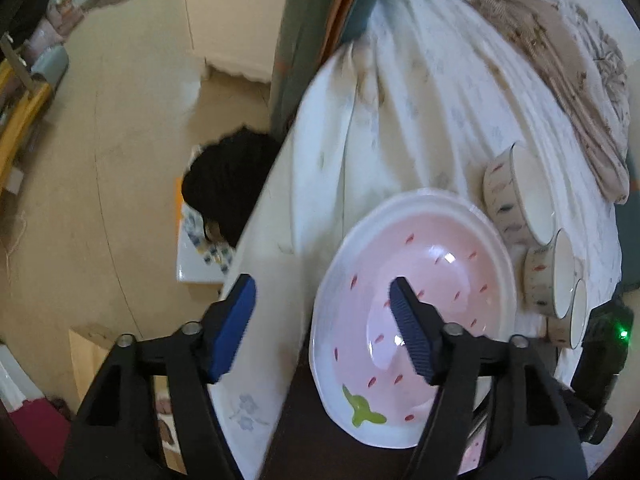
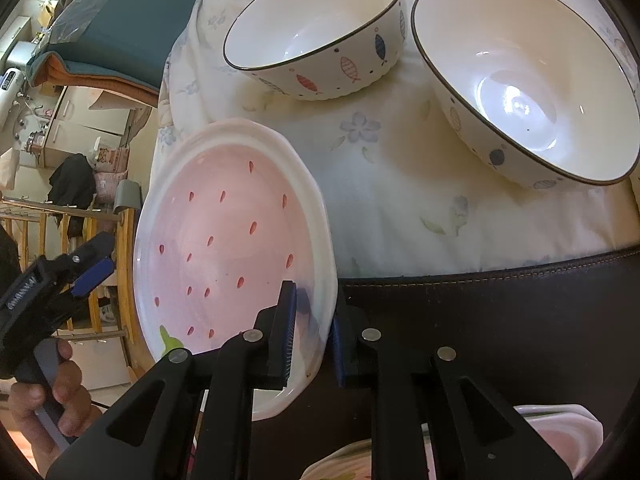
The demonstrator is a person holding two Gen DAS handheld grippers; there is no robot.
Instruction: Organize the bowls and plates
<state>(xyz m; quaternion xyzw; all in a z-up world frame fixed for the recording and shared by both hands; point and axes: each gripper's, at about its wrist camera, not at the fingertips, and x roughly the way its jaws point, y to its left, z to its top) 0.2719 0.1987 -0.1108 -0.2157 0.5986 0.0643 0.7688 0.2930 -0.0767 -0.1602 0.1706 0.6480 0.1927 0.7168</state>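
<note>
A pink strawberry-patterned plate (image 2: pixel 224 240) with a white rim is held tilted above a dark bed edge; it also shows in the left wrist view (image 1: pixel 412 304). My right gripper (image 2: pixel 314 332) is shut on the plate's rim. My left gripper (image 1: pixel 322 328) is open and empty, its right finger in front of the plate; it shows at the left of the right wrist view (image 2: pixel 86 270). Two white fish-patterned bowls (image 2: pixel 316 36) (image 2: pixel 528 80) stand on the floral sheet. In the left wrist view three such bowls (image 1: pixel 520 196) (image 1: pixel 552 276) (image 1: pixel 572 320) sit in a row.
More pink plates (image 2: pixel 560 432) lie low at the front right. A floral sheet (image 2: pixel 400 184) covers the bed, with a beige blanket (image 1: pixel 560 60) behind. A dark leather bed edge (image 2: pixel 500 304) runs across. A floor with boxes and black cloth (image 1: pixel 228 172) lies to the left.
</note>
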